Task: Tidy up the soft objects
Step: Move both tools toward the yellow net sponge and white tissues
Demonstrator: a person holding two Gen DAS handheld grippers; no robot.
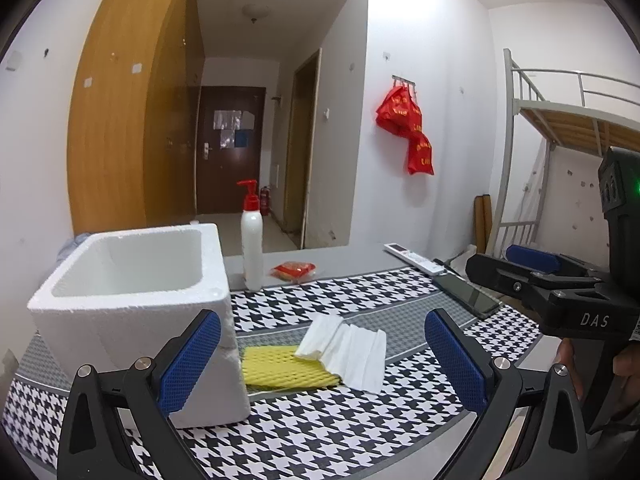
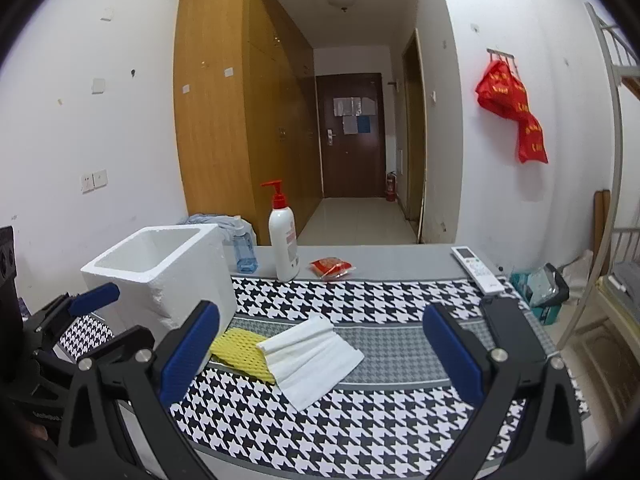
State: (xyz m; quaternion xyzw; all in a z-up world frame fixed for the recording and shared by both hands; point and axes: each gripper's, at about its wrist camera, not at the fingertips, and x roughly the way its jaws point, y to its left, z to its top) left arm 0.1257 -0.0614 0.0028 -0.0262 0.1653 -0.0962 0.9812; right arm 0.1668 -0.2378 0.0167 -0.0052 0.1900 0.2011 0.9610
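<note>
A yellow foam net (image 1: 276, 366) (image 2: 240, 350) lies flat on the houndstooth mat beside an open white foam box (image 1: 132, 280) (image 2: 160, 276). A folded white cloth (image 1: 352, 350) (image 2: 316, 360) overlaps the net's right end. My left gripper (image 1: 320, 360) is open just short of both, its left finger close against the box's front corner. My right gripper (image 2: 320, 356) is open too, hovering in front of the cloth with nothing between its pads. Each gripper shows at the edge of the other's view: right gripper (image 1: 512, 266), left gripper (image 2: 110, 316).
A white pump bottle (image 1: 252, 248) (image 2: 284, 244) and a red packet (image 1: 292, 270) (image 2: 331, 268) stand behind the mat. A remote (image 1: 414, 258) (image 2: 478, 268) and a dark phone (image 1: 466, 292) lie at the right. A blue water bottle (image 2: 244, 250) sits behind the box. A metal bunk bed (image 1: 560, 120) is far right.
</note>
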